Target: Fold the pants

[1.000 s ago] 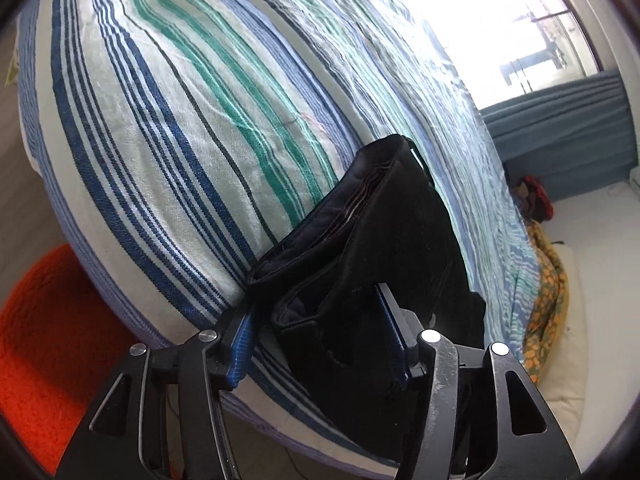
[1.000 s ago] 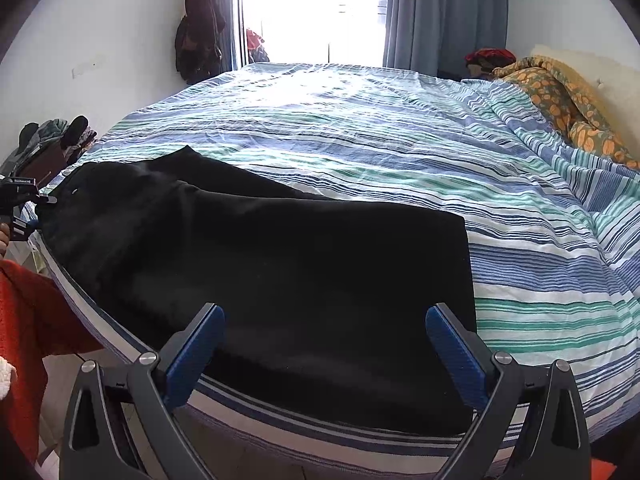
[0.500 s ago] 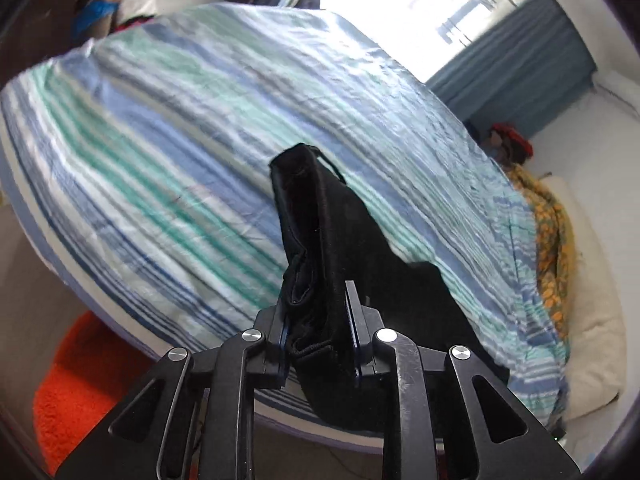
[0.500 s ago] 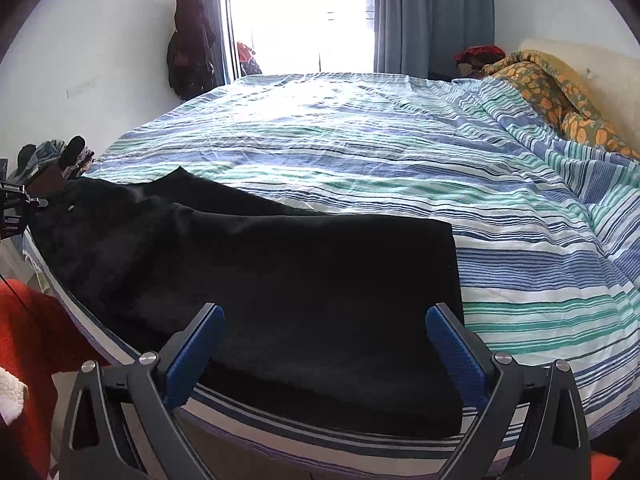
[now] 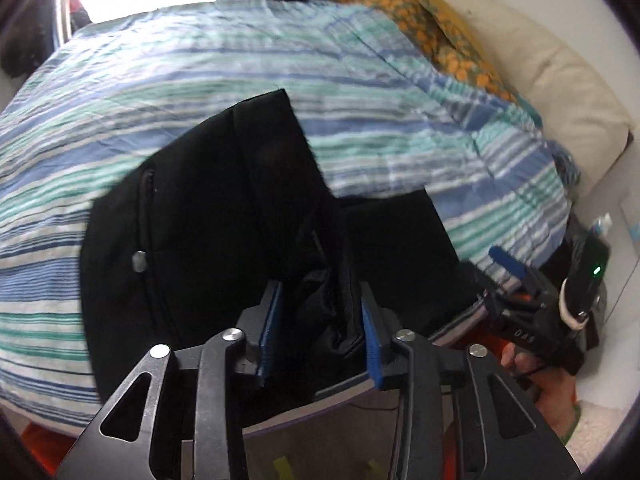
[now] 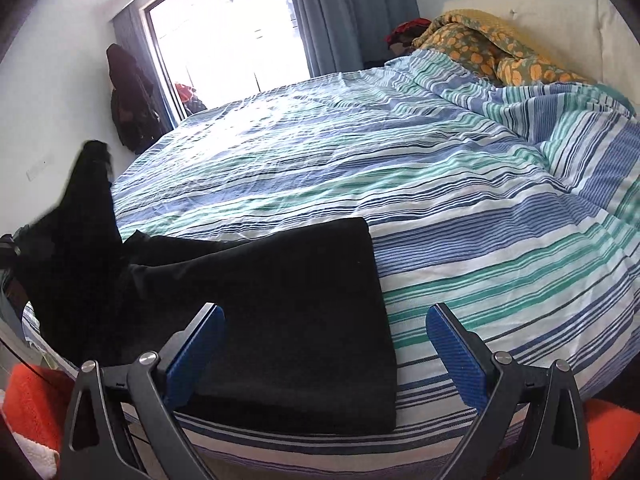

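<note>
Your left gripper (image 5: 318,330) is clamped on the bunched waist end of the black pants (image 5: 224,240), its blue ribbed pads (image 5: 269,328) pressing the thick, folded cloth from both sides. That end is lifted off the bed, and a small metal button (image 5: 139,261) shows beside the fly seam. Your right gripper (image 6: 326,344) hangs with its jaws wide apart, holding nothing, just above the leg end of the pants (image 6: 280,320), which lies flat and smooth near the bed's front edge. In the right wrist view the raised waist end stands up at the far left. The pants look soft, matte and heavy. Under them lies the bed cover (image 6: 460,208), a finely wrinkled cotton with blue, green and white stripes, reaching to the far side of the bed. At the head end a rumpled blanket (image 6: 492,52) with an orange flower print rests against a cream padded headboard (image 6: 552,12). Behind the bed a bright window (image 6: 224,40) has grey-blue curtains (image 6: 348,12), dark clothes (image 6: 130,100) hang on the white wall, and a fuzzy orange rug (image 6: 32,404) lies on the floor
</note>
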